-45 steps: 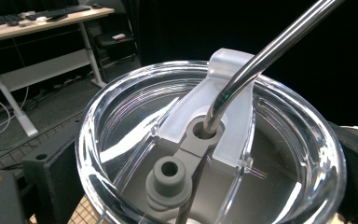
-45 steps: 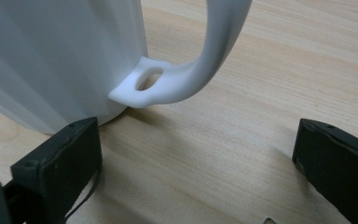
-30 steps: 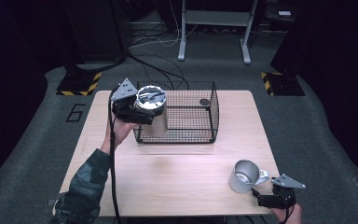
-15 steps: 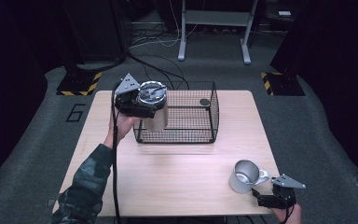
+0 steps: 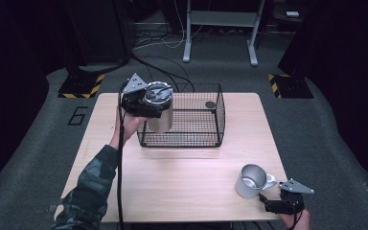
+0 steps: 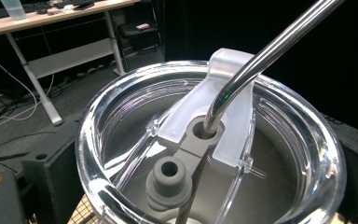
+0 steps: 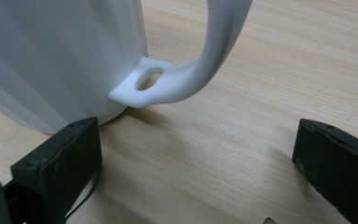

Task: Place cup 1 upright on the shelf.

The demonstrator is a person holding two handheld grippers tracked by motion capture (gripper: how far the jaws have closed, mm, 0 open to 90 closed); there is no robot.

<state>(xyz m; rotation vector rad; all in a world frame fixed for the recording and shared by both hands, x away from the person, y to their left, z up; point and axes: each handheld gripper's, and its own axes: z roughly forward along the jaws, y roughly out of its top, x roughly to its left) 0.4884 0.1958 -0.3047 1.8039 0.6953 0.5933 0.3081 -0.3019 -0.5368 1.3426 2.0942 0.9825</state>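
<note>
Tumbler [image 5: 159, 108] and left gripper [image 5: 141, 103] sit together at the near-left corner of the wire basket [image 5: 211, 139] in the high view, the steel cup carried upright above the rim with its clear lid facing up, so its long axis runs roughly vertical and its mouth points at the ceiling. I judge the step in hand to be lowering the tumbler into the basket; the next move calls for carrying it a little farther over the mesh floor and bringing it straight down without catching the wire rim. Near the front-right corner of the table [image 5: 182, 191], the right gripper [image 5: 273, 203] rests just beside a white mug [image 5: 251, 181], which stands upright with its handle turned toward that gripper. From the left gripper view, the lid [image 6: 121, 154] looms close, a bent metal straw [image 6: 261, 51] rising out of its slot up and to the right; the jaws themselves are hidden beneath the cup, so I cannot tell from here how wide they stand, though the carried cup suggests they clamp its wall. From the right gripper view, the jaws stand spread wide with bare wood between them, holding nothing, and the mug's handle [image 7: 200, 70] curves down just ahead of the gap.
</note>
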